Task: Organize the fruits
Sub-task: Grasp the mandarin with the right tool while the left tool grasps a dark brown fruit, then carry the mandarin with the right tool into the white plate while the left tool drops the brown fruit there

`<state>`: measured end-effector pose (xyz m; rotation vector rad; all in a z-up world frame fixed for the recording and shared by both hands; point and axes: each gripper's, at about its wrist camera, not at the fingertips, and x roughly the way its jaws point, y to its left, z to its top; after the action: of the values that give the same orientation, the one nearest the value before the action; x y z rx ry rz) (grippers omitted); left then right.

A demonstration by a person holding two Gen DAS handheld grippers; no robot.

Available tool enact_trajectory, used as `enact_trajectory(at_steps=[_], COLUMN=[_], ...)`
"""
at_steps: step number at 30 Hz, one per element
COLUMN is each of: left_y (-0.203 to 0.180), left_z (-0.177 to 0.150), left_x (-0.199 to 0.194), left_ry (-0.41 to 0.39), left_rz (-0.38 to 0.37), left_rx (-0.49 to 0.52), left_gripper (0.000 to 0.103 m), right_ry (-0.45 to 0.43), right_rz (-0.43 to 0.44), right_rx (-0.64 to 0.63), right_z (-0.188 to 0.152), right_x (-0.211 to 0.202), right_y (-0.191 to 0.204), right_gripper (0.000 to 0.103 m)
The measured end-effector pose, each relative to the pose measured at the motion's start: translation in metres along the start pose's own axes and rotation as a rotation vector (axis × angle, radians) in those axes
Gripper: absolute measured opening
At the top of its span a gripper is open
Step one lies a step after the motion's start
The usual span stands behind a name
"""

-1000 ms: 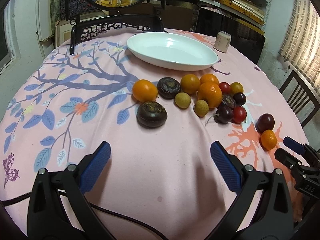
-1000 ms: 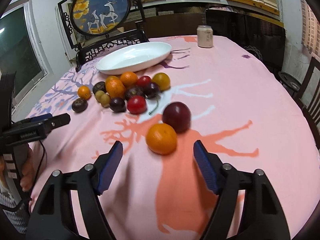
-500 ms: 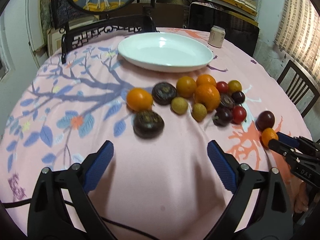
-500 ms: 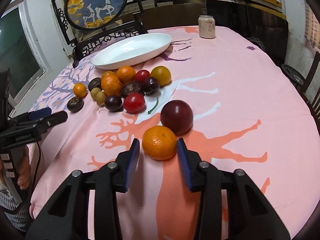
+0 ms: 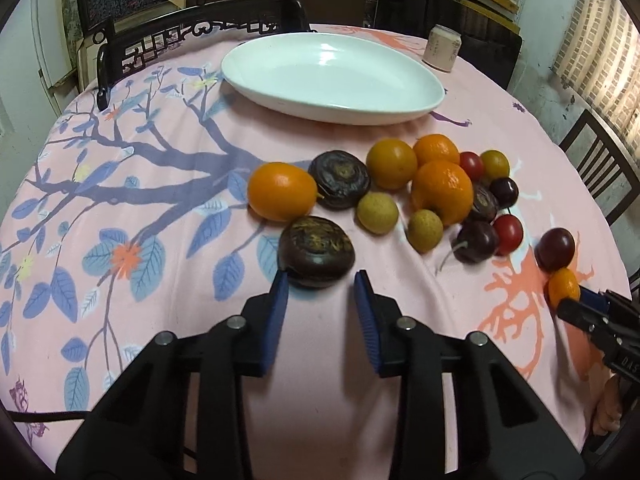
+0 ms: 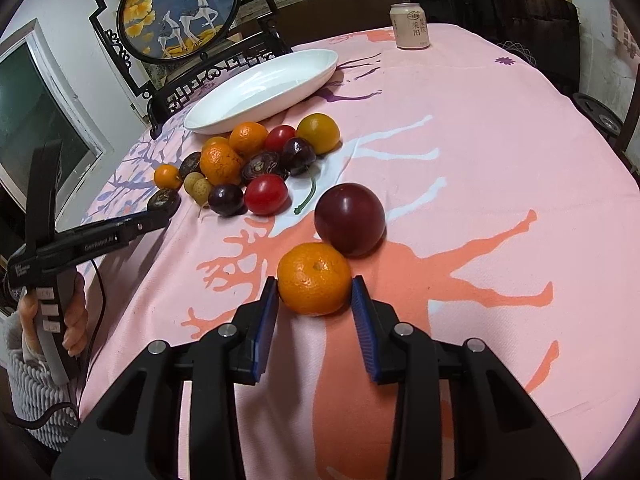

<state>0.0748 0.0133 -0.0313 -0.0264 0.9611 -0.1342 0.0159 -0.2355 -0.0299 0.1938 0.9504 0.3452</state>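
I see a drink can [image 6: 411, 25] standing upright at the far edge of the pink tablecloth [image 6: 480, 128], and beyond that cloth a round deer picture [image 6: 176, 14] (dark carved frame).

Both grippers are black with ribbed blue pads [image 6: 266, 322] and silver screws [image 5: 404, 323]. The left gripper [image 6: 160, 216] trails a black cable. The sleeve [image 6: 28, 392] looks like grey knit.
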Motion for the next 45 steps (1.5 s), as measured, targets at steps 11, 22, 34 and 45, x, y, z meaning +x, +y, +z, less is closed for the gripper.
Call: enact_trajectory(at_steps=[11, 22, 34, 45], left_y=[-0.015, -0.013, -0.004, 0.008], left_z=[0.009, 0.023, 0.134, 0.144], left_x=[0.003, -0.029, 0.021, 0.048], left_ry=[-0.052, -0.111, -0.117, -0.114], left_rz=[0.075, 0.019, 0.049, 0.038], left_rx=[0.081, 0.072, -0.033, -0.027], left_gripper=[0.045, 0.041, 0.041, 0.059], right_ry=[0.001, -0.039, -0.058, -0.010], right_rz=[-0.003, 0.025, 0.050, 0.079], right_rx=[-0.001, 0.004, -0.073, -0.050], right_z=[0.001, 0.012, 0.192, 0.214], right_x=[0.000, -0.021, 0.058, 0.113], right_y=[0.000, -0.005, 0.038, 0.026], right_gripper=[0.037, 0.037, 0.037, 0.046])
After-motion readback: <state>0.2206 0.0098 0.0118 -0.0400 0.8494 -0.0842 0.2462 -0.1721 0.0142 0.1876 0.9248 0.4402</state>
